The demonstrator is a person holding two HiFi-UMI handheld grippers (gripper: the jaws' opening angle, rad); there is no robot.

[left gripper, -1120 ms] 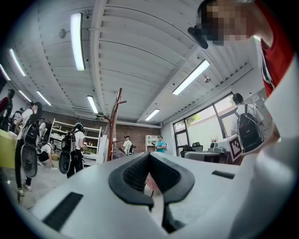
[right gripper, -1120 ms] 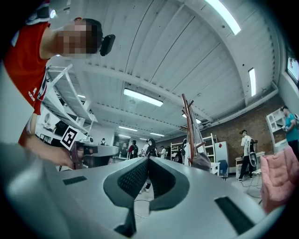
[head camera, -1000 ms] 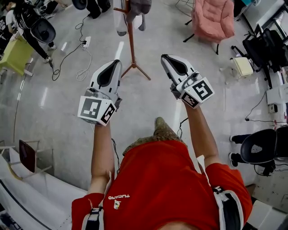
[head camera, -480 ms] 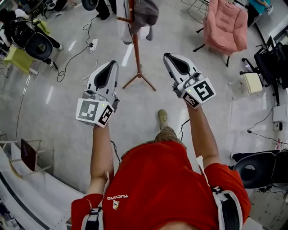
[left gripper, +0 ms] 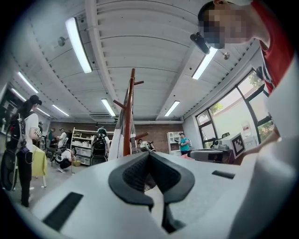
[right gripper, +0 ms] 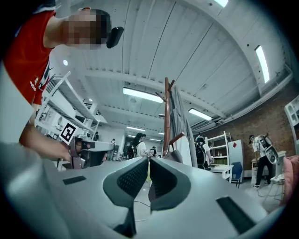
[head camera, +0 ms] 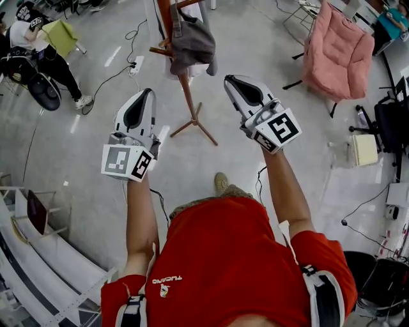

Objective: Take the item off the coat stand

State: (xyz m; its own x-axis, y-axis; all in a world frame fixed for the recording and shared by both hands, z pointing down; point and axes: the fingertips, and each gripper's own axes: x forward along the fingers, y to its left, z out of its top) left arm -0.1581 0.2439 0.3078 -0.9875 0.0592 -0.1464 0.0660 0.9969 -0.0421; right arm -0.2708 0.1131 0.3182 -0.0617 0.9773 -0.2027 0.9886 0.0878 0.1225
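The coat stand (head camera: 186, 96) has a brown wooden pole and splayed feet on the grey floor, at the top middle of the head view. A grey bag (head camera: 192, 41) hangs from its pegs, with a white garment (head camera: 153, 19) beside it. My left gripper (head camera: 148, 93) is held up left of the pole, jaws shut and empty. To the right of the pole is my right gripper (head camera: 231, 80), also shut with nothing in it. Both are short of the stand, touching nothing. The pole (left gripper: 129, 116) rises ahead in the left gripper view. In the right gripper view the pole (right gripper: 167, 116) carries the grey item (right gripper: 180, 121).
A pink armchair (head camera: 335, 51) stands at the upper right. A person sits by a yellow-green chair (head camera: 61, 35) at the upper left. A power strip (head camera: 135, 64) and cables lie left of the stand. White furniture (head camera: 38, 255) lines the lower left.
The stand and its grey bag have come lower and fuller into the head view as I stepped closer. Both grippers keep the same pose, still shut.
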